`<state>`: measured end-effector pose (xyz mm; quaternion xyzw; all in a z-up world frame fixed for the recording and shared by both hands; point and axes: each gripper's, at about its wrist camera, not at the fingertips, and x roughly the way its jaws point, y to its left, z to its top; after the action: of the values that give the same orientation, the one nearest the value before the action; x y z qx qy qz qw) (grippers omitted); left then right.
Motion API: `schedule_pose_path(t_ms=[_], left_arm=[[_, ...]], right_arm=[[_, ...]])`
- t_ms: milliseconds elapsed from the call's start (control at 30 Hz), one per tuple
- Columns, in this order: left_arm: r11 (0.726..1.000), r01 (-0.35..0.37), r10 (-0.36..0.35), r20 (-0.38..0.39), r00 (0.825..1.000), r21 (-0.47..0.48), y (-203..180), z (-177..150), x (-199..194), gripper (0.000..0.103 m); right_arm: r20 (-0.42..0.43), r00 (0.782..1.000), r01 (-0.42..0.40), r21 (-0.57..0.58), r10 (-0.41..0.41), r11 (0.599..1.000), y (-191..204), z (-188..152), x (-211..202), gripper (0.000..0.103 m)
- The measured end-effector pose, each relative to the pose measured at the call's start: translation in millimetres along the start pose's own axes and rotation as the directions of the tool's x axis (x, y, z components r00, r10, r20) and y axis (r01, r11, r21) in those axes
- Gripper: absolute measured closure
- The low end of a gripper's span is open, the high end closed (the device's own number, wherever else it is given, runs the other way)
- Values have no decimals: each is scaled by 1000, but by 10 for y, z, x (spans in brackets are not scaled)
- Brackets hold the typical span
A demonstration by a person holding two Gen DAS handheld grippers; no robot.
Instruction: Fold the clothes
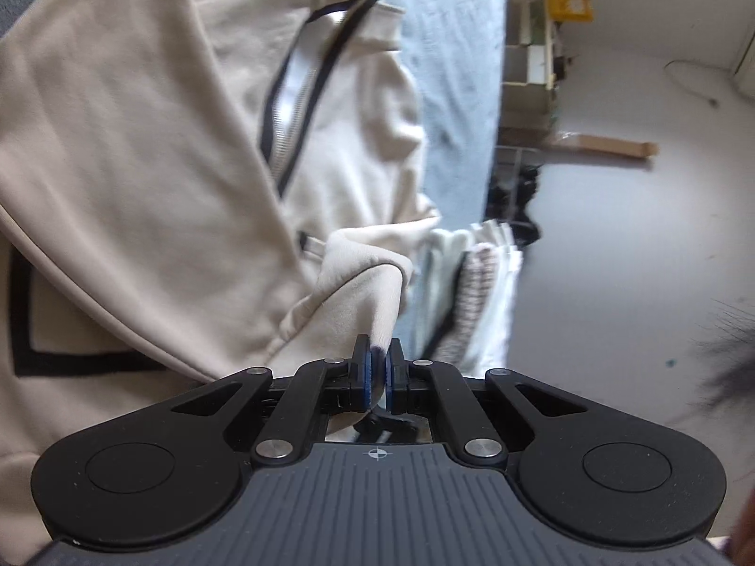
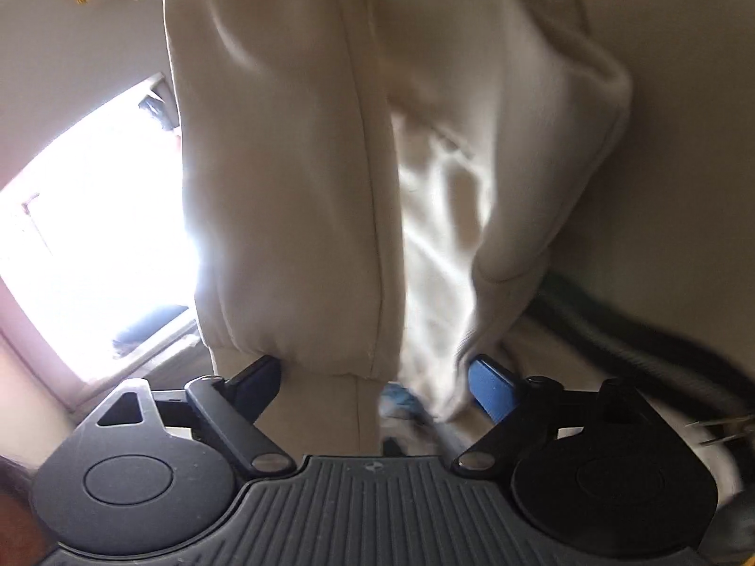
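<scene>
Daylight poured from a blown-out window (image 2: 94, 245) left of the cream hoodie (image 2: 292, 179) in the right wrist view, washing out all detail there and glaring along the cloth's left edge. The hoodie's folds right of that edge were smeared by motion blur. In the left wrist view light was soft and even; the hoodie (image 1: 141, 141) was slightly blurred, and fisheye bending curved the corners.

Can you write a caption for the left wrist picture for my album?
Left gripper shut on a fold of the cream zip-up fleece jacket.
</scene>
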<state>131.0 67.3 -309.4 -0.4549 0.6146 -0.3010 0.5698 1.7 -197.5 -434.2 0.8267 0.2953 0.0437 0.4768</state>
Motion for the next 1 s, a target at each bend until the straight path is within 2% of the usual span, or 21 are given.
schedule_pose_path(t_ms=[100, 200, 233, 300, 367, 433, 533, 567, 600, 700, 800, 933, 1000], left_arm=[[999, 36, -36, 22, 999, -38, -4, -47, -10, 100], [996, 60, -57, 47, 997, -66, 10, -73, -27, 100], [996, 61, -58, 55, 997, -65, 9, -77, -34, 100], [996, 61, -56, 71, 996, -69, 19, -85, -52, 100], [997, 48, -42, 82, 996, -68, 52, -93, -78, 100], [998, -1, 6, 94, 996, -57, 96, -97, -105, 100], [992, -124, 125, 114, 986, -19, 183, -86, -137, 93], [988, -155, 156, 111, 982, -17, 235, -70, -143, 78], [985, -172, 173, 108, 979, -20, 290, -53, -148, 70], [981, -194, 195, 87, 977, -19, 419, -4, -103, 64], [981, -191, 191, 28, 981, -29, 529, 12, 36, 54], [986, -136, 124, -115, 986, -99, 737, -45, 324, 46], [984, -99, 73, -167, 983, -150, 839, -84, 438, 46]], right_arm=[[-1, 997, -83, 19, 83, 996, 24, -24, 71, 12], [-12, 993, -116, 28, 117, 993, 61, -47, 156, 13], [-15, 992, -124, 31, 125, 992, 70, -55, 180, 17], [-18, 991, -128, 34, 129, 991, 85, -62, 183, 37], [-21, 994, -108, 15, 108, 994, 143, -68, 178, 63], [-29, 998, -49, -30, 48, 998, 221, -66, 162, 72], [-41, 996, 76, -141, -82, 987, 390, -48, 124, 74], [-47, 991, 116, -184, -126, 976, 455, -44, 121, 74], [-57, 985, 147, -226, -163, 963, 518, -44, 110, 74], [-88, 966, 203, -321, -242, 925, 674, -68, 70, 75], [-105, 948, 240, -378, -299, 894, 800, -143, 30, 74], [-133, 930, 257, -433, -343, 864, 946, -192, 71, 74], [-150, 920, 255, -475, -363, 842, 948, -285, -189, 74]])
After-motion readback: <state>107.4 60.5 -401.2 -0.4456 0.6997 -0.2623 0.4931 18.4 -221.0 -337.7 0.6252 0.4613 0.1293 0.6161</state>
